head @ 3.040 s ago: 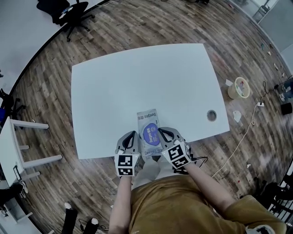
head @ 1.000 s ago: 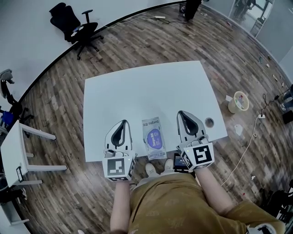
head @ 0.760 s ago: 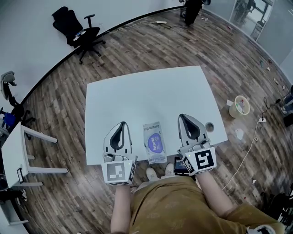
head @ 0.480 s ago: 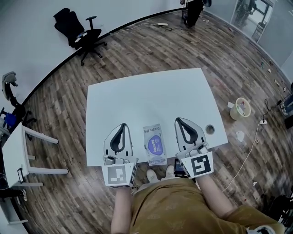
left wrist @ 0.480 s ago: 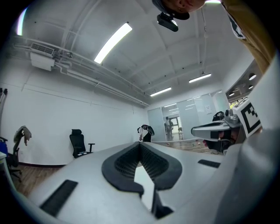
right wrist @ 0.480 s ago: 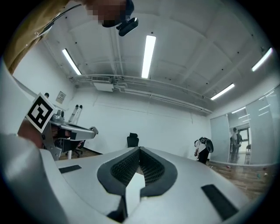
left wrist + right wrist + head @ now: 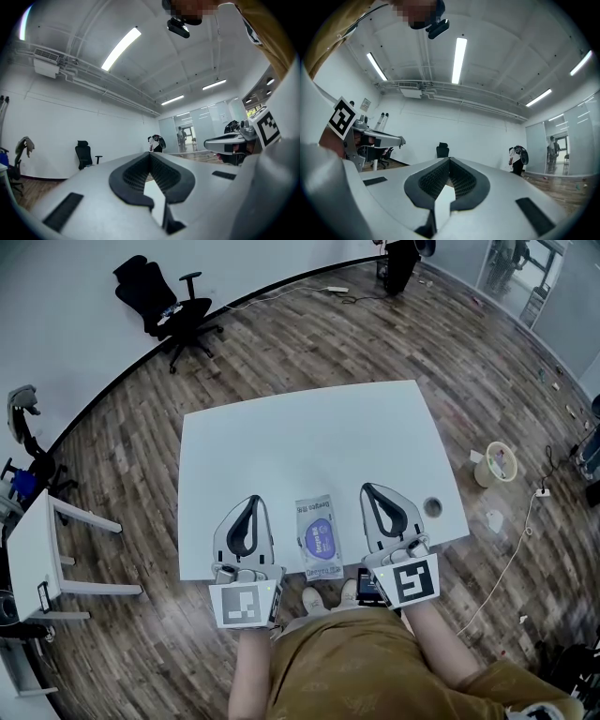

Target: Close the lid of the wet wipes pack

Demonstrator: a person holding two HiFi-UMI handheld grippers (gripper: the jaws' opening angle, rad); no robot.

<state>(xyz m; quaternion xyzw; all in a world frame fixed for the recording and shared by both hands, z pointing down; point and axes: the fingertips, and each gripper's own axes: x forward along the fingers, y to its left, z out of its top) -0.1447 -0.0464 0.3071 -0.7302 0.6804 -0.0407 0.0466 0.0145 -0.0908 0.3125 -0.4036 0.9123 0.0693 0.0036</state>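
Observation:
The wet wipes pack (image 7: 321, 536) lies flat on the white table (image 7: 300, 446) near its front edge, and its purple oval lid (image 7: 323, 540) looks flat against the pack. My left gripper (image 7: 251, 501) rests on the table to the left of the pack, shut and empty. My right gripper (image 7: 367, 489) rests to the pack's right, also shut and empty. Neither touches the pack. In the left gripper view the jaws (image 7: 150, 154) meet at their tips, and so do those in the right gripper view (image 7: 449, 160). The pack shows in neither gripper view.
A round cable hole (image 7: 432, 507) sits in the table right of the right gripper. A black office chair (image 7: 169, 301) stands on the wood floor beyond the table. A pale bucket (image 7: 494, 463) is on the floor at right, a white side table (image 7: 37, 549) at left.
Three seconds ago both grippers were close against the pack's sides; they have since drawn apart to either side of it. Over the last half second they hardly move.

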